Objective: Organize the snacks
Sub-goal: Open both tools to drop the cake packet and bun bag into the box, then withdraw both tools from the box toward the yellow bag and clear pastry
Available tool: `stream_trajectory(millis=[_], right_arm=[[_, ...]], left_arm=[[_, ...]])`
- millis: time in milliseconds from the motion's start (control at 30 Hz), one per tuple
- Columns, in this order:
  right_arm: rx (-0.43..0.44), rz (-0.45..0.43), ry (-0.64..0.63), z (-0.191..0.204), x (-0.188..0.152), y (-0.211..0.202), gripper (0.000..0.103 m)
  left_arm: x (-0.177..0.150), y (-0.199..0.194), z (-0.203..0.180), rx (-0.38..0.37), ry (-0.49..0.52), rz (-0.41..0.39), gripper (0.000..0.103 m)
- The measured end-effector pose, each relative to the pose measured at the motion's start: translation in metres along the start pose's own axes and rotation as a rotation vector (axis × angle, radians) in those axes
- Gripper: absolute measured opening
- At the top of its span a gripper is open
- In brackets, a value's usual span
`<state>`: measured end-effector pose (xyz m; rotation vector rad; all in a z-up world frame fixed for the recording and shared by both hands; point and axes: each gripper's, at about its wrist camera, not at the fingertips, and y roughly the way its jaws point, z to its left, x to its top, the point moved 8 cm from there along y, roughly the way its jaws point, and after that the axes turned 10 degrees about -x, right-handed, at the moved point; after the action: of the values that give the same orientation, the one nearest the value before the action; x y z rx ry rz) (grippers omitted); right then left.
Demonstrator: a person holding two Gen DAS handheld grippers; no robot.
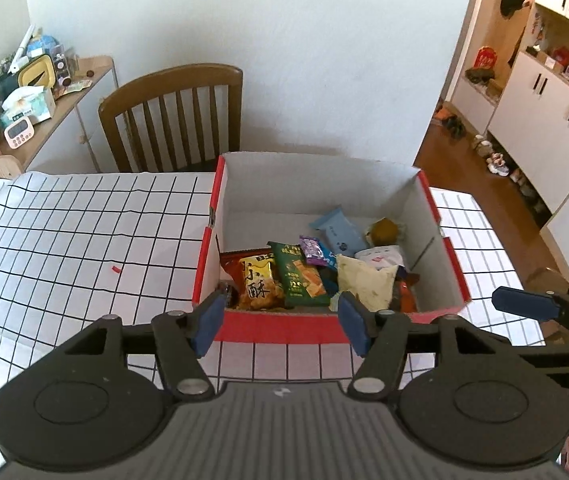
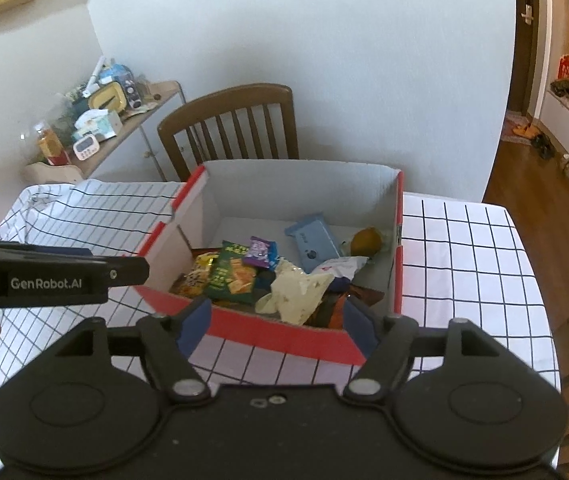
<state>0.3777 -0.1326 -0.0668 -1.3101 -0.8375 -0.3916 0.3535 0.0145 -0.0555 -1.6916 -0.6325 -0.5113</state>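
A red cardboard box [image 1: 284, 330] [image 2: 284, 330] with white inner walls stands on the checked tablecloth. Inside lie several snack packs: a yellow one [image 1: 258, 284], a green one [image 1: 300, 278] [image 2: 230, 276], a purple one [image 1: 311, 249] [image 2: 260, 252], a light blue one [image 1: 338, 232] [image 2: 312, 240] and a cream one [image 1: 366, 282] [image 2: 298, 292]. My left gripper [image 1: 280, 322] hovers open in front of the box's near wall, nothing between its blue pads. My right gripper [image 2: 274, 326] is open too, empty, at the same near wall. Each gripper shows from the side in the other's view.
A wooden chair [image 1: 172, 116] [image 2: 230, 128] stands behind the table. A cluttered side shelf [image 1: 44, 92] is at the back left. White cabinets [image 1: 544, 108] and wooden floor lie to the right. A small red scrap [image 1: 115, 269] lies on the tablecloth [image 1: 64, 240].
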Motion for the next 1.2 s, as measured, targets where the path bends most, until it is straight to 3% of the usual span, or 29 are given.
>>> stream_trajectory(millis=[367, 700, 1000, 1200], right_arm=[[0.024, -0.052, -0.003, 0.009, -0.019, -0.043, 0.094], [0.06, -0.041, -0.015, 0.02, -0.05, -0.063, 0.1], [0.094, -0.016, -0.011, 0.029, -0.089, -0.063, 0.102], [0.083, 0.049, -0.056, 0.041, -0.136, -0.044, 0.102]], left_arm=[[-0.026, -0.039, -0.008, -0.04, 0.039, -0.034, 0.07], [-0.057, -0.056, -0.008, -0.067, 0.038, -0.033, 0.081], [-0.094, -0.044, -0.002, -0.084, 0.021, 0.021, 0.085], [-0.129, -0.018, 0.005, -0.061, 0.027, 0.108, 0.085]])
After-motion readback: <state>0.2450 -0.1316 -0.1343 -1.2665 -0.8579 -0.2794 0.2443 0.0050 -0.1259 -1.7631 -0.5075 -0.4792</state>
